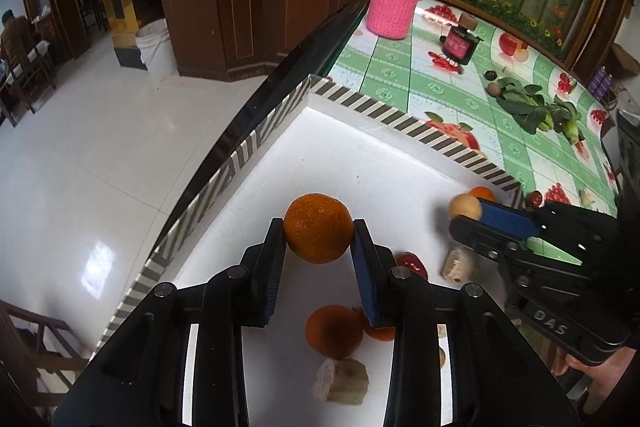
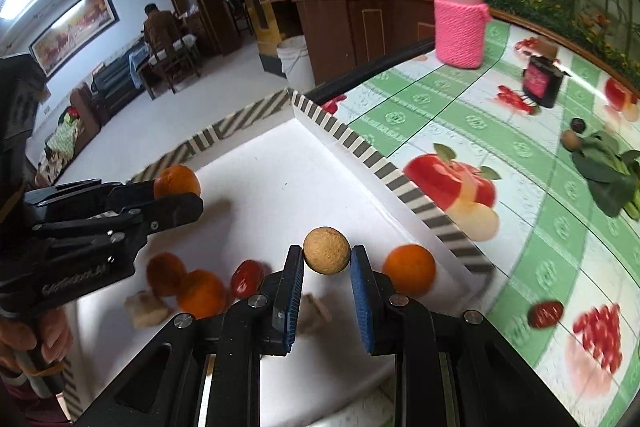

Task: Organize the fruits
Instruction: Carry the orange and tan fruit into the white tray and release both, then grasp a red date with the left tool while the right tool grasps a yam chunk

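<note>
Your left gripper [image 1: 319, 234] grasps an orange [image 1: 319, 233] above the tray [image 1: 412, 131]; your right gripper [image 2: 327, 251] grasps a tan ball [image 2: 326, 250] above it too.

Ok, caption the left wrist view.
Left tongs hold an orange over the tray.

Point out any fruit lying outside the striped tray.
A dark red date lies on the fruit-print tablecloth, just outside the white tray with the striped rim. Farther off, a small brown round fruit and a dark one sit beside green leafy vegetables.
</note>
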The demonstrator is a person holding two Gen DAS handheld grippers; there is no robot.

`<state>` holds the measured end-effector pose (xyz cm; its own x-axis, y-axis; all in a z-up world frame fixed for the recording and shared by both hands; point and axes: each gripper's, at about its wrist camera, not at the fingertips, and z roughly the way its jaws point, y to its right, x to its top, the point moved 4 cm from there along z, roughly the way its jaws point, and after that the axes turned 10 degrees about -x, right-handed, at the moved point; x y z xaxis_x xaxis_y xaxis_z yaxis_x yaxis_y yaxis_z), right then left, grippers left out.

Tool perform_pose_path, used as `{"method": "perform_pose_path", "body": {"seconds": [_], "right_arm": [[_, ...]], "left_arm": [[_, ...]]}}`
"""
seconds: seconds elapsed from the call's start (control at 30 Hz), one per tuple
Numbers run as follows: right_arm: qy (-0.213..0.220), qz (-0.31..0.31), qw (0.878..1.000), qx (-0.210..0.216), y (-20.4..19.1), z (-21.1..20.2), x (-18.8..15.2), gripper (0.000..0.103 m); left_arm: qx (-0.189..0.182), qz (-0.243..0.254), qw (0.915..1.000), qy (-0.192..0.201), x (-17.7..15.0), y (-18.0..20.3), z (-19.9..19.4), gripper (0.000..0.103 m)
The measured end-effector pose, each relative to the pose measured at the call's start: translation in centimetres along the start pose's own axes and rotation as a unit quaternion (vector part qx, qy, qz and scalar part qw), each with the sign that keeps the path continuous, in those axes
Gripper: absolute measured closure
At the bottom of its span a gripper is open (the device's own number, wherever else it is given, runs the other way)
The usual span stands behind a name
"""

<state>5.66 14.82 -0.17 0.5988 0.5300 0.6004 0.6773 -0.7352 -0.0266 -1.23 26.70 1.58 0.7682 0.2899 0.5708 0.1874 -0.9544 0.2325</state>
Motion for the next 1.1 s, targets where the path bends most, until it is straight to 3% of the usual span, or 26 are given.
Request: {"method": "perform_pose_path", "body": {"seconds": [0.17,0.27,0.4,0.53,0.63,0.83,1.1], "right_arm": [[-0.013,-0.009,1.000,-0.007,-0.2,1.7,0.1,0.080],[-0.013,-0.001,1.000,0.002,-0.2,1.7,-0.1,0.071],[0.004,0.009,1.000,0.004,0.2,-0.3,-0.3,0.070],[0.032,0.031,0.999,0.012,1.1,-3.2,-0.9,0.070],[0.042,0.049,0.998,0.019,1.7,-5.1,-2.2,0.070],[0.050,0.073,0.996,-0.011,3.9,-7.7,-5.5,0.070],[0.045,0.116,0.988,-0.087,10.1,-10.9,-10.0,0.070]], "left_arm": [[0.009,-0.011,0.9998,-0.015,-0.2,-0.8,1.0,0.071],[0.016,-0.009,0.9996,-0.020,-0.2,-0.8,1.3,0.070],[0.019,-0.005,0.9997,-0.013,-0.2,-0.6,1.1,0.061],[0.032,0.006,0.9994,0.010,-0.2,0.0,-0.3,0.060],[0.023,0.004,0.9993,0.028,-0.4,0.7,-1.7,0.060],[-0.022,0.022,0.9988,0.037,-1.5,4.2,-3.3,0.060],[-0.075,0.057,0.9953,0.023,-2.8,9.9,-3.2,0.061]]}}
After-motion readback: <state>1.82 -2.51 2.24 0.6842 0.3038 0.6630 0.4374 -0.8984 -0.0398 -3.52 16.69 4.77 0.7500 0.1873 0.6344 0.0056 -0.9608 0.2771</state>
